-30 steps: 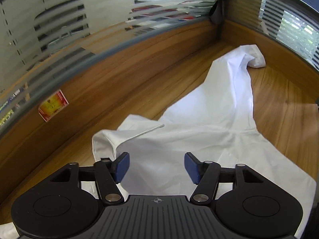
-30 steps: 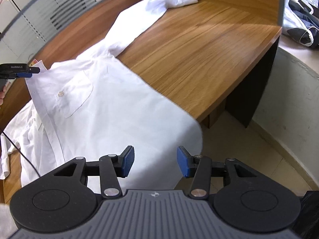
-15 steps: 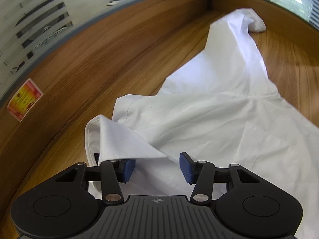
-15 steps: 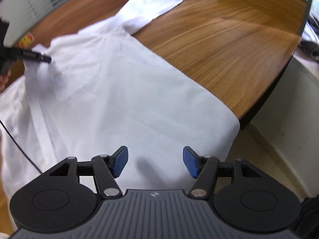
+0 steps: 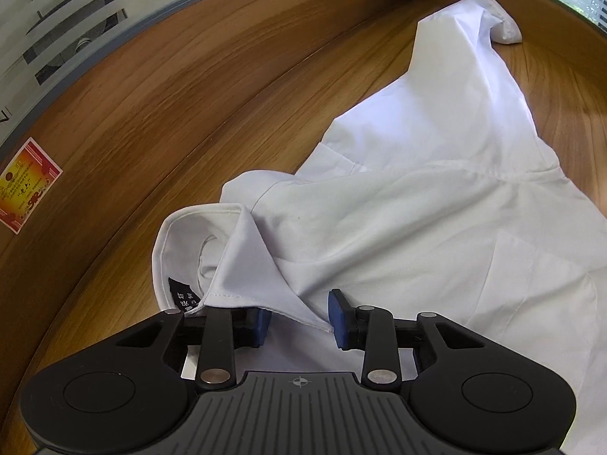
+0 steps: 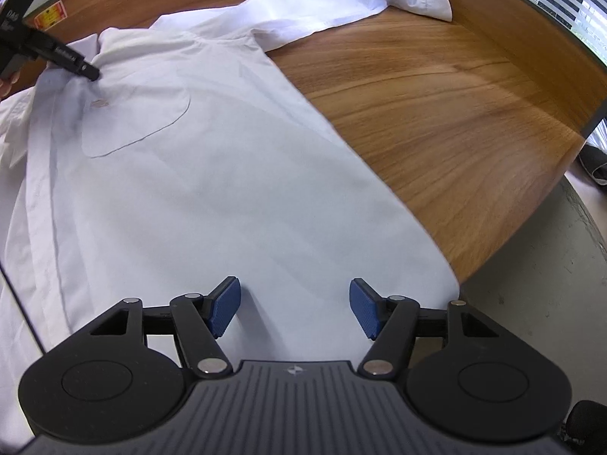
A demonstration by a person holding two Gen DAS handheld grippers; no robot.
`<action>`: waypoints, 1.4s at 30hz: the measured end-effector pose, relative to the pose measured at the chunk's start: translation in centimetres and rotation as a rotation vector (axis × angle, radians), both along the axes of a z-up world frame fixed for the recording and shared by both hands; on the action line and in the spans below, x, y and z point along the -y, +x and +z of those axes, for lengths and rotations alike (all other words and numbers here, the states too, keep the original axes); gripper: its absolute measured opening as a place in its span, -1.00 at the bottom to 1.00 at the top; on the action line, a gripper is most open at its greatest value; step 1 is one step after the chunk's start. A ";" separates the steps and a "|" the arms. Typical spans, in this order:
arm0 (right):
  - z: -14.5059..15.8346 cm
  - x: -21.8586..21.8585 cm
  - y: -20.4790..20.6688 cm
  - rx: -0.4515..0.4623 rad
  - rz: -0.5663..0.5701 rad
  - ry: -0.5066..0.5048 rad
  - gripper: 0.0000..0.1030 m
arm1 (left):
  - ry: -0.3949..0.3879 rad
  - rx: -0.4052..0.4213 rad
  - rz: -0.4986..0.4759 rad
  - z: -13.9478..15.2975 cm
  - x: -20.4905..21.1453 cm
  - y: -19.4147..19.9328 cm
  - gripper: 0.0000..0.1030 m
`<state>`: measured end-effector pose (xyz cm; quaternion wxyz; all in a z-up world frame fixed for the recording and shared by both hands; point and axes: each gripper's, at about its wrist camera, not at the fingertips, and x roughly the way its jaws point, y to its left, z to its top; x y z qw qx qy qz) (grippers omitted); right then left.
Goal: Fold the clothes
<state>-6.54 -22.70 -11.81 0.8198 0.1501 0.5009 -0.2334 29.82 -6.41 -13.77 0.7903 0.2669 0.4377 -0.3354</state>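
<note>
A white dress shirt (image 6: 212, 197) lies spread front-up on the wooden desk (image 6: 436, 113), with its chest pocket (image 6: 132, 121) showing and one sleeve (image 6: 341, 3) stretched toward the far corner. My left gripper (image 5: 299, 320) is down at the collar (image 5: 246, 258). Its jaws are closing with the collar's tip between the blue pads (image 5: 341, 318), and a gap still shows. A black label (image 5: 182, 295) sits inside the collar. My right gripper (image 6: 294, 309) hovers over the hem near the desk's edge. Its jaws are opening, with flat cloth below them and nothing pinched.
A raised wooden back panel (image 5: 151, 94) runs behind the desk, bearing a red sticker (image 5: 26, 185), and frosted striped glass stands above it. The desk's front edge drops to a pale floor (image 6: 531, 284) on the right. The left gripper's tip (image 6: 89, 71) shows in the right wrist view.
My left gripper has come down onto the collar and its jaws have narrowed. My right gripper has shifted over the shirt's lower part and its jaws have widened.
</note>
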 end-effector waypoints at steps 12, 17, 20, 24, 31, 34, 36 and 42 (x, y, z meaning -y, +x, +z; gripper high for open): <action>0.4 8.1 -3.8 -0.022 -0.055 0.002 -0.19 | -0.006 -0.006 0.036 0.0 -0.2 0.2 -0.29; 0.6 9.4 -3.8 0.042 0.052 0.058 -0.19 | 0.006 -0.001 0.039 -0.1 0.5 0.4 -0.29; 0.7 9.3 -3.0 0.051 0.133 0.061 -0.18 | 0.004 -0.005 0.035 0.0 0.4 0.5 -0.29; 0.4 8.5 -1.8 0.025 0.209 0.027 -0.27 | -0.003 -0.003 0.017 0.0 0.0 0.5 -0.29; 0.3 6.5 -0.7 -0.027 0.228 -0.106 -0.90 | -0.002 0.011 0.028 0.0 -0.8 0.2 -0.30; 0.2 6.7 1.0 -0.061 0.265 -0.167 -0.91 | -0.002 0.009 0.067 0.0 -1.8 0.3 -0.31; 0.2 7.4 2.4 -0.076 0.293 -0.195 -0.91 | -0.004 0.006 0.104 0.1 -2.7 0.4 -0.32; 0.2 10.6 7.1 -0.103 0.419 -0.263 -0.91 | -0.003 0.012 0.204 0.2 -5.0 -0.1 -0.32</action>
